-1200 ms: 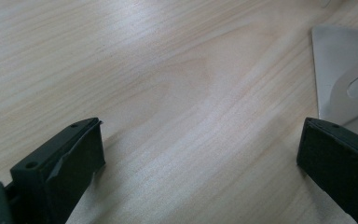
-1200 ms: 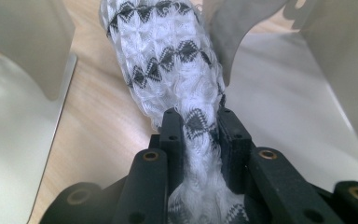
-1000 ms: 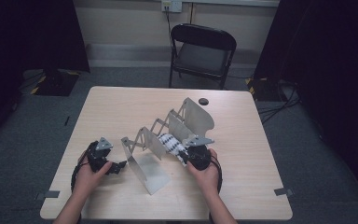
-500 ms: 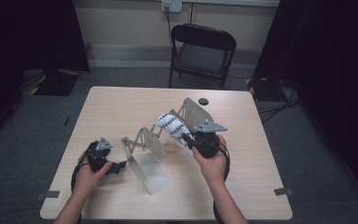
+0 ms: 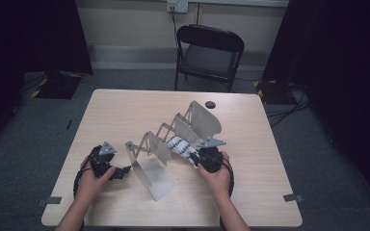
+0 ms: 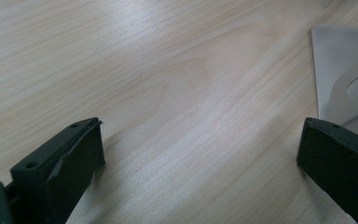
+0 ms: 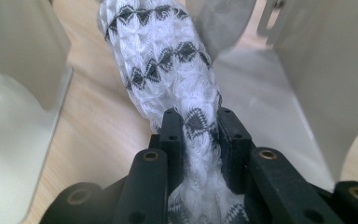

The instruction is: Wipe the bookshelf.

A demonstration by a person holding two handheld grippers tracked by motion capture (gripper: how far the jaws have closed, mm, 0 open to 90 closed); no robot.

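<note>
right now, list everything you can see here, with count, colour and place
table: one, light wood, centre of room
folding rack: one, pale grey metal, expanding dividers across table middle
cloth: one, white with black pattern, between rack dividers
small round object: one, black, table's far edge
folding chair: one, black, behind table
wall socket: one, white, back wall
left claw: one, black, open, beside rack's near plate
right claw: one, black, shut on cloth
hands: two, near edge
</note>
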